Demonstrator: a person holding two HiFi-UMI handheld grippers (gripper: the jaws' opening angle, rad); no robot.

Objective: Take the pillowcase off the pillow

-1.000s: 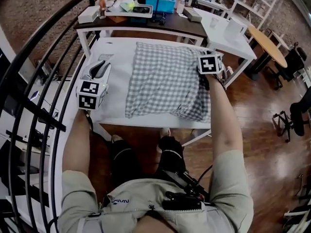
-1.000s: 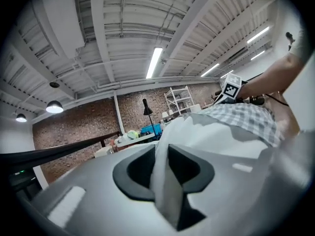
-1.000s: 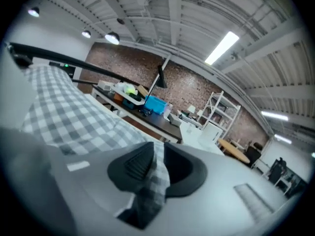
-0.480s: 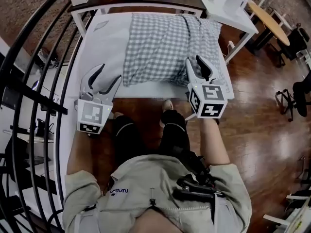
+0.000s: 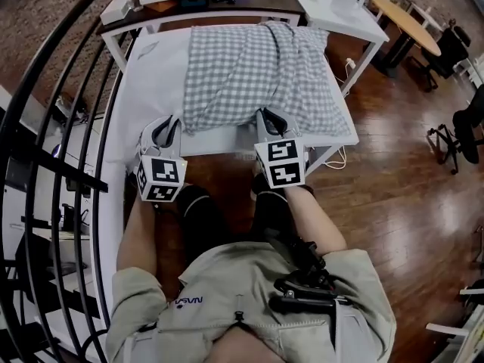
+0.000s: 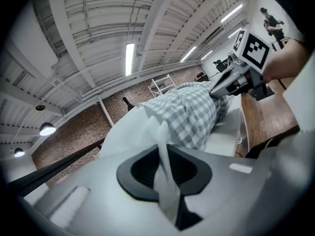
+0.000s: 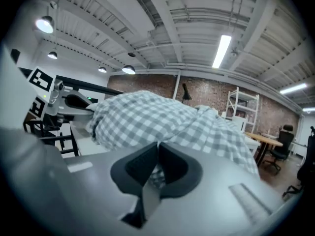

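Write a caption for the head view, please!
Jaws just closed: left gripper pinching white cloth, right gripper pinching the near edge of the checked pillowcase.

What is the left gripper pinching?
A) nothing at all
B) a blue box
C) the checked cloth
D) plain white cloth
D: in the left gripper view, the jaws of the left gripper have just been closing. They press on a fold of plain white cloth, and the checked pillowcase lies beyond it.
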